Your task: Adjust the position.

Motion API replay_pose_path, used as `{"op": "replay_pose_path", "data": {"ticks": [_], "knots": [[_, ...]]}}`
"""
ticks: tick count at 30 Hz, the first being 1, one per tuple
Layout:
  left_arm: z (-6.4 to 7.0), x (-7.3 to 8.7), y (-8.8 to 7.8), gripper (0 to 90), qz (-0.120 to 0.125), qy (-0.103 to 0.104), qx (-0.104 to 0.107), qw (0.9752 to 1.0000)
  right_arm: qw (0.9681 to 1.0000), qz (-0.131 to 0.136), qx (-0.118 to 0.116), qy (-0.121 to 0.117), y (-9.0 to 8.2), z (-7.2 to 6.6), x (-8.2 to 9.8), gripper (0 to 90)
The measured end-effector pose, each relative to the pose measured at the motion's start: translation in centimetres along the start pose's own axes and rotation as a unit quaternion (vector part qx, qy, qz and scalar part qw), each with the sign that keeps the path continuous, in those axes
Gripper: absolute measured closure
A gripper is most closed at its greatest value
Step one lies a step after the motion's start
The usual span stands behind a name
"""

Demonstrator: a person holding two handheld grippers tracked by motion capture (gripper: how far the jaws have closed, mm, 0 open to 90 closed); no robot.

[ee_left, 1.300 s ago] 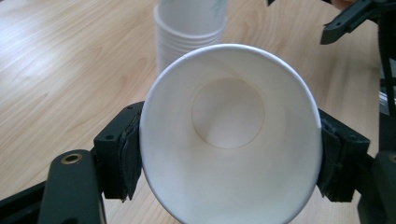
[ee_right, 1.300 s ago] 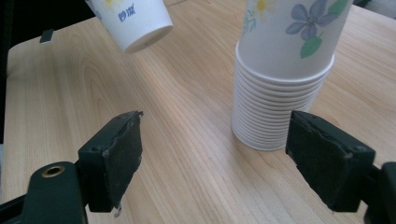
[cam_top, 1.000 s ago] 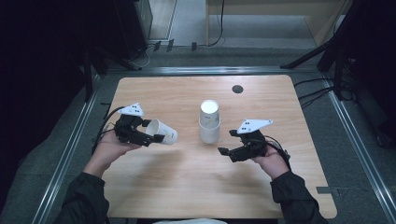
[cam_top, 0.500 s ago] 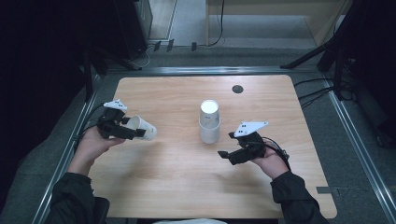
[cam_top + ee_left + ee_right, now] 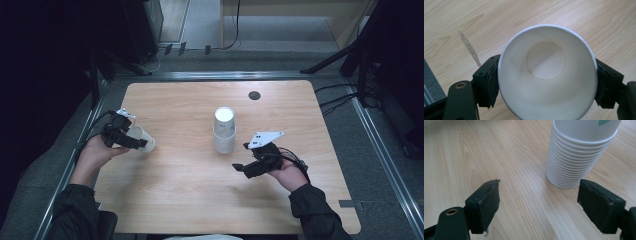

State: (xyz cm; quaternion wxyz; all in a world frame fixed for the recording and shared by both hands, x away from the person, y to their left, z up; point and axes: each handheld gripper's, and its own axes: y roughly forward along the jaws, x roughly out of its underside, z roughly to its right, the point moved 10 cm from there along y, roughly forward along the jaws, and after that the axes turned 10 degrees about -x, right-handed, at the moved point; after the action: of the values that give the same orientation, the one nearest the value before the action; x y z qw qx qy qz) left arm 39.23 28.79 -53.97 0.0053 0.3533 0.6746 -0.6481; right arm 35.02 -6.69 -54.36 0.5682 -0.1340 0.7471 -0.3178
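A stack of white paper cups (image 5: 224,131) stands upside down in the middle of the wooden table (image 5: 200,200). My left gripper (image 5: 136,141) holds a single white paper cup (image 5: 141,139) near the table's left edge, mouth toward its camera. In the left gripper view the cup (image 5: 546,75) sits between the pads, which touch both its sides; the jaws (image 5: 546,82) have just been opening a little. My right gripper (image 5: 241,157) rests right of the stack, open and with nothing in it. In the right gripper view the stack (image 5: 581,152) stands just beyond the gripper (image 5: 544,203).
A small dark round hole (image 5: 254,95) marks the table's far side. Metal rails and grey floor border the table; the left edge lies close to my left hand. Bare wood stretches between the two grippers.
My left hand has carried the single cup leftward, away from the stack toward the table's left edge. The right hand and the stack have stayed in place.
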Motion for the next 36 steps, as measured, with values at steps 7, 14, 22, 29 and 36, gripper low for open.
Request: {"op": "replay_pose_path", "data": {"ticks": [7, 14, 22, 29, 36], "knots": [[-0.3, 0.0, 1.0, 21.6, -0.023, -0.008, -0.02, 0.9995, 1.0, 0.001, 0.001, -0.002, -0.1, 0.0, -0.1, 18.4], [0.0, -0.2, 1.7, 21.2, -0.041, -0.002, -0.031, 0.9987, 1.0, 0.003, -0.002, -0.004, 0.0, -0.2, -0.3, 18.3], [0.3, -0.1, 2.1, 20.2, -0.046, 0.005, -0.031, 0.9984, 1.0, 0.006, -0.002, -0.004, -0.1, -0.2, -0.4, 18.3], [0.6, -0.2, 2.2, 19.2, -0.045, 0.008, -0.025, 0.9986, 1.0, 0.005, -0.002, -0.007, 0.0, -0.2, -0.4, 18.3], [1.3, -0.3, 2.2, 18.2, -0.043, 0.01, -0.002, 0.999, 0.9999, 0.006, -0.002, -0.009, 0.0, -0.3, -0.4, 18.4]]}}
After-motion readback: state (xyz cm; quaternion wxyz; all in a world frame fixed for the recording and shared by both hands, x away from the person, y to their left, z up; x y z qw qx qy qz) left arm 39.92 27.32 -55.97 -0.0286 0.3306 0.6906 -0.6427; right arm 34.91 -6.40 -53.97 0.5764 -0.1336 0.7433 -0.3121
